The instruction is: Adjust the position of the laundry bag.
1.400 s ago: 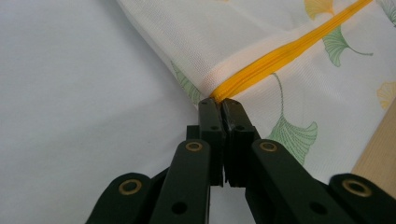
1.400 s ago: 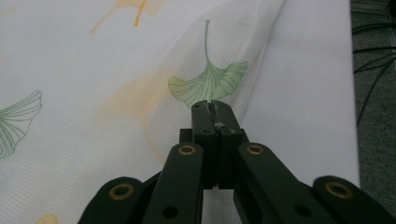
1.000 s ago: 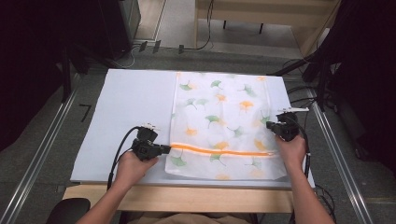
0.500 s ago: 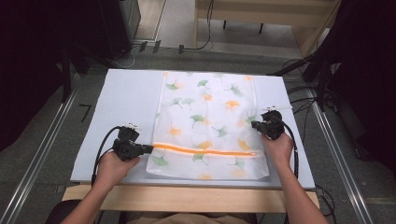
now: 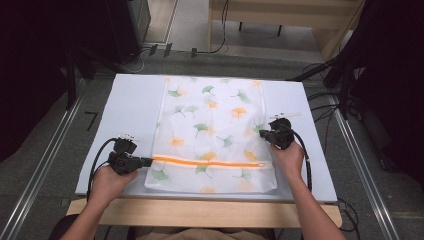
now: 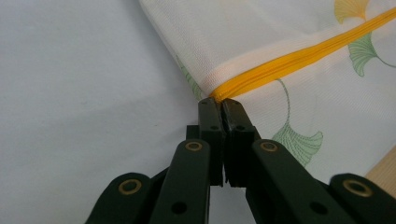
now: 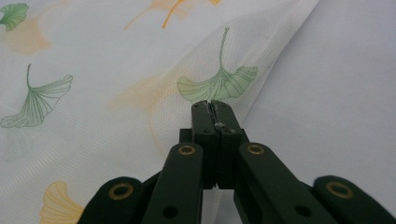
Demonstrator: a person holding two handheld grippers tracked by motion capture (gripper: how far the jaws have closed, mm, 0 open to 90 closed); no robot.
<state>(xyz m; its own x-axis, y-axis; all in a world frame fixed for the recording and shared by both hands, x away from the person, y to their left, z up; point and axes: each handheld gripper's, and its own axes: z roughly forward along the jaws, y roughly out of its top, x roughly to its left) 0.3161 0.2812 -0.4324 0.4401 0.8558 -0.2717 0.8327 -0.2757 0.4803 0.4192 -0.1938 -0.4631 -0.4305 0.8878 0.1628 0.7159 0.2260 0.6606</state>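
Observation:
A white mesh bag (image 5: 212, 125) printed with green and orange leaves lies flat on the pale table (image 5: 130, 100). An orange zipper (image 5: 210, 162) runs across it near the front. My left gripper (image 5: 147, 161) is at the bag's left edge. In the left gripper view, my left gripper (image 6: 219, 105) is shut on the end of the zipper (image 6: 299, 58). My right gripper (image 5: 262, 134) is at the bag's right edge. In the right gripper view, my right gripper (image 7: 214, 108) is shut on a fold of the bag (image 7: 116, 70) beside a green leaf.
A wooden strip (image 5: 200, 212) runs along the table's front edge. Bare table surface lies to the left and right of the bag. Metal rails (image 5: 45, 165) flank the table, and cables (image 5: 320, 100) lie on the floor at the right. A dark cabinet (image 5: 125, 25) stands behind.
Both grippers have moved to the left, and the bag has slid left across the table with them and sits a little straighter.

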